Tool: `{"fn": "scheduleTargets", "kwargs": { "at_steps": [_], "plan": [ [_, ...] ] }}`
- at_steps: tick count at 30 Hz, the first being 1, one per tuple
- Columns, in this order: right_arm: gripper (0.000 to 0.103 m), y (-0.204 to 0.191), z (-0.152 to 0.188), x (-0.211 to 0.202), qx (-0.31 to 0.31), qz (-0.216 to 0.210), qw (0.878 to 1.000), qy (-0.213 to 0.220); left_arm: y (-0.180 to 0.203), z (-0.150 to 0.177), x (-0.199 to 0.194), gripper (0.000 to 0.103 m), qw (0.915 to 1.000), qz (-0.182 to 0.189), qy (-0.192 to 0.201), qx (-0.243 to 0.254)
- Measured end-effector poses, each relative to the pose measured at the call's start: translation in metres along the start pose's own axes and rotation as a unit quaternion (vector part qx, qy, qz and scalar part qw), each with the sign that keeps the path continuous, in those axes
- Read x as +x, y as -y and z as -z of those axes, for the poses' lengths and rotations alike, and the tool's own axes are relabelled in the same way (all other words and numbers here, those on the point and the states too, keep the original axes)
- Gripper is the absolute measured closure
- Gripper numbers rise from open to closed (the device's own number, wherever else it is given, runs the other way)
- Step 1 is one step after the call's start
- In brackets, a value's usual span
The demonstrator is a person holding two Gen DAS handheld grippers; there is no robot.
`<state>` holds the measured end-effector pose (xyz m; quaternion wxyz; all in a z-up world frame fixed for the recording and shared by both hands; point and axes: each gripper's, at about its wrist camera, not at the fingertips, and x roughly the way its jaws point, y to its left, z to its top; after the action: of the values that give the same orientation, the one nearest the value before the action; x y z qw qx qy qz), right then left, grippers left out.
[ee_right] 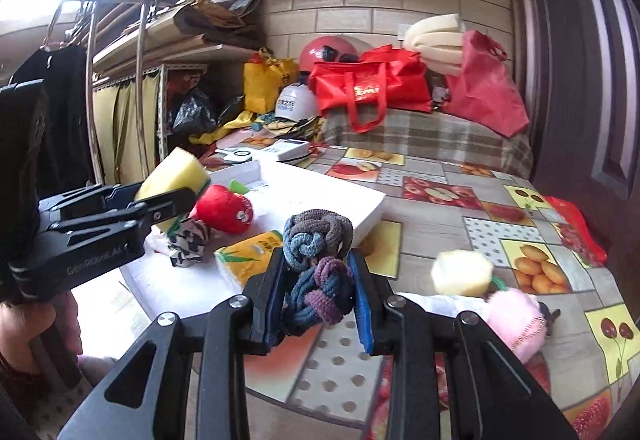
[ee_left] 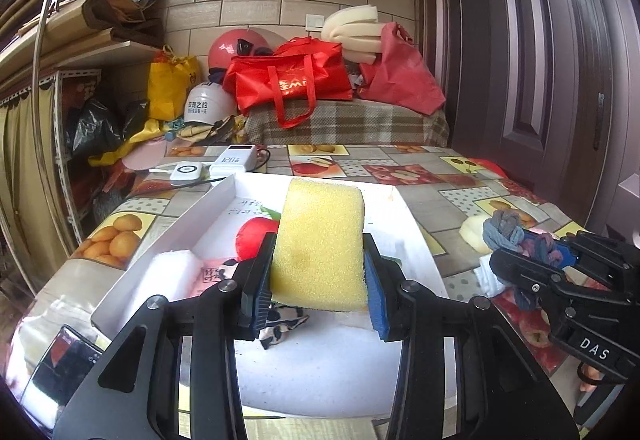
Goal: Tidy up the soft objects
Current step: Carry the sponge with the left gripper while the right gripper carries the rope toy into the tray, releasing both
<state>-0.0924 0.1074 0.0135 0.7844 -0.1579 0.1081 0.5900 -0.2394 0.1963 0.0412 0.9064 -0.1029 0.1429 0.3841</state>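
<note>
Sponge (ee_left: 320,244) stands upright, pinched in the left gripper (ee_left: 316,292) above the white tray (ee_left: 168,236), likely for dropping in; the right gripper (ee_right: 320,292), nearly shut, clamps a braided rope (ee_right: 316,264) over the table (ee_right: 440,224), beside the tray

Grippers: two, the left gripper (ee_left: 318,280) and the right gripper (ee_right: 318,288).
Yellow sponges: one (ee_left: 320,244), between the left fingers.
Knotted yarn bundles: one (ee_right: 316,264), between the right fingers.
White boxes: one (ee_left: 132,276), on the near surface.
Red plush apples: one (ee_right: 224,210), in the box.
Yellow packets: one (ee_right: 250,254), near the box's right edge.
Pink plush things: one (ee_right: 516,316), at the near right.
Red bags: two, far back (ee_left: 288,80) (ee_left: 400,72).
Helmets: two, a red one (ee_left: 232,48) and a white one (ee_left: 206,106).
</note>
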Motion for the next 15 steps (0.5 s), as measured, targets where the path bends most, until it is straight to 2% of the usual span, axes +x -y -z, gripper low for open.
{"fn": "scheduleTargets", "kwargs": {
  "at_steps": [10, 15],
  "plan": [
    [0.073, -0.028, -0.008, 0.026, -0.027, -0.024, 0.999, -0.014, -0.021, -0.003, 0.013, 0.064, 0.9996, -0.014, -0.015, -0.019],
    [0.073, -0.026, -0.014, 0.048, -0.007, -0.025, 0.999, -0.033, -0.034, -0.007, 0.027, 0.064, 0.9986, -0.027, -0.032, -0.033]
  ]
}}
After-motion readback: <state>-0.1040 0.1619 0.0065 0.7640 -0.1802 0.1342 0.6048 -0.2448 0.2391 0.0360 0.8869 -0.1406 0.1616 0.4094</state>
